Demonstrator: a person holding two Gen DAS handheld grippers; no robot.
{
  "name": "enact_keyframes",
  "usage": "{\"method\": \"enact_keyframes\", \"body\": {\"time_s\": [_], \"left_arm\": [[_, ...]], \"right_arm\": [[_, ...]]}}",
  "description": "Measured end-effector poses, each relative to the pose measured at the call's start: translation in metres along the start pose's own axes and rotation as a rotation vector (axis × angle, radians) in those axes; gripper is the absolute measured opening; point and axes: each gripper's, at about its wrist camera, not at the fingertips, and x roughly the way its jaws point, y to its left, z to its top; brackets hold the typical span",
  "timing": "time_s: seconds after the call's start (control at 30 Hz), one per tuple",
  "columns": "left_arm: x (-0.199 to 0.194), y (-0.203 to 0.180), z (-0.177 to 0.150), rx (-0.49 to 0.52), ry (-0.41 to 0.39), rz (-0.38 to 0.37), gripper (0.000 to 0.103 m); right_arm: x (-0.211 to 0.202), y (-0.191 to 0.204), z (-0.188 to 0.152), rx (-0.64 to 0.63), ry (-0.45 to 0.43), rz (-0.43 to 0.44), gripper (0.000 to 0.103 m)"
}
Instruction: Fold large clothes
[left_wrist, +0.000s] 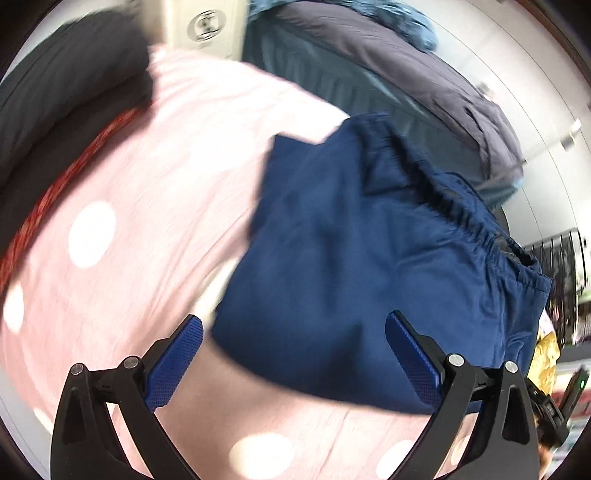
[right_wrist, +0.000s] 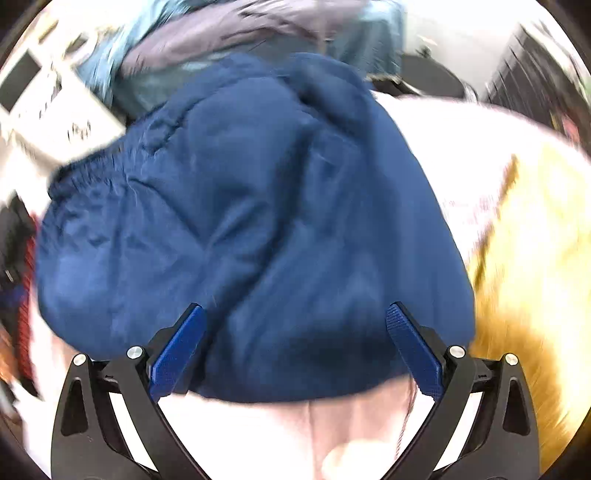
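While the blue garment (left_wrist: 369, 258) lies folded into a compact bundle on the pink dotted bedsheet (left_wrist: 129, 221), the left gripper (left_wrist: 293, 354) and right gripper (right_wrist: 295, 347) hover over it wide open and empty, suggesting 1 final tidying press or a move to the next piece.

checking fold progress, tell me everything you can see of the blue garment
The blue garment is dark navy, of a smooth woven-looking cloth, with a gathered elastic waistband along one edge. It lies folded in a compact, slightly puffy bundle on the pink bedsheet with pale dots, creased across its top. Neither the left gripper nor the right gripper holds it; both stand open near its closest edge. Blur hides finer detail.
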Motion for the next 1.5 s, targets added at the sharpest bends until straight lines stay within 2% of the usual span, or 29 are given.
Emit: {"method": "enact_keyframes", "body": {"time_s": [0.1, 0.23, 0.37, 0.5, 0.67, 0.77, 0.83, 0.93, 1.07, 1.17, 1.27, 1.37, 1.5], "left_arm": [[0.001, 0.031, -0.021, -0.089, 0.024, -0.038, 0.097], [0.017, 0.064, -0.055, -0.260, 0.074, -0.140, 0.097], [0.041, 0.061, -0.073, -0.345, 0.100, -0.247, 0.097], [0.061, 0.049, -0.077, -0.376, 0.104, -0.314, 0.097], [0.080, 0.046, -0.073, -0.447, 0.093, -0.385, 0.097], [0.085, 0.044, -0.066, -0.422, 0.093, -0.391, 0.098], [0.082, 0.044, -0.062, -0.403, 0.076, -0.397, 0.098], [0.067, 0.054, -0.061, -0.429, 0.025, -0.447, 0.096], [0.062, 0.082, -0.048, -0.480, -0.031, -0.439, 0.096], [0.069, 0.083, -0.015, -0.440, -0.038, -0.428, 0.096], [0.084, 0.064, 0.038, -0.289, 0.000, -0.437, 0.096], [0.109, 0.030, 0.092, -0.099, 0.101, -0.416, 0.096], [0.141, -0.010, 0.124, 0.044, 0.219, -0.338, 0.096]], "right_arm": [[-0.013, -0.042, -0.027, 0.198, -0.023, 0.110, 0.097], [-0.005, -0.105, -0.068, 0.484, 0.004, 0.264, 0.097], [0.013, -0.140, -0.102, 0.720, -0.002, 0.434, 0.096], [0.023, -0.141, -0.107, 0.763, -0.016, 0.488, 0.095], [0.036, -0.132, -0.101, 0.729, -0.027, 0.491, 0.090], [0.048, -0.128, -0.091, 0.729, -0.031, 0.495, 0.089], [0.051, -0.130, -0.084, 0.728, -0.044, 0.506, 0.089], [0.057, -0.130, -0.069, 0.731, -0.063, 0.516, 0.089], [0.065, -0.131, -0.054, 0.735, -0.061, 0.512, 0.090], [0.069, -0.132, -0.050, 0.740, -0.065, 0.514, 0.092], [0.069, -0.131, -0.049, 0.735, -0.068, 0.506, 0.093], [0.068, -0.130, -0.049, 0.719, -0.062, 0.498, 0.093], [0.067, -0.129, -0.046, 0.699, -0.041, 0.482, 0.093]]}}
